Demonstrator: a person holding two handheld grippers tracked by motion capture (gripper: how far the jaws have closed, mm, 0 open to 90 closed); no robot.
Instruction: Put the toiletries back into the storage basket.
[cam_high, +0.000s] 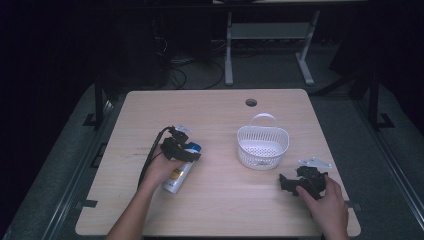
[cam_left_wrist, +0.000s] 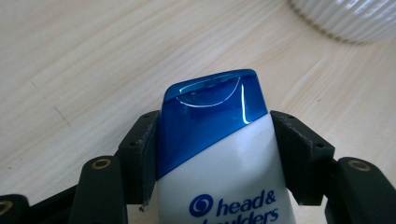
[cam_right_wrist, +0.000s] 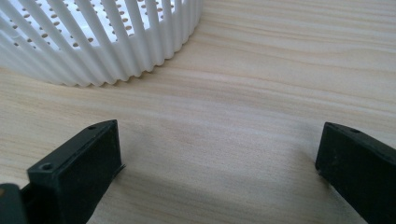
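The left gripper (cam_high: 187, 148) is closing on a white plastic shampoo bottle with a blue flip cap (cam_high: 181, 172); in the left gripper view the two black jaws are pressing against the bottle's shoulders just below the cap. The bottle is lying on the light wooden surface (cam_high: 215, 210), its body running back under the left hand (cam_high: 159, 171), its cap pointing ahead of the gripper.

The step in hand appears to be the pick-up. The next move probably calls for lifting the bottle clear and carrying it toward the white slatted plastic basket with a loop handle (cam_high: 263, 146), which is standing ahead and to the right of this gripper.

The right gripper (cam_high: 287, 183) is resting low near the surface, jaws spread wide and holding nothing, the basket wall just ahead of it to its left. The right hand (cam_high: 327, 202) is gripping it from behind.
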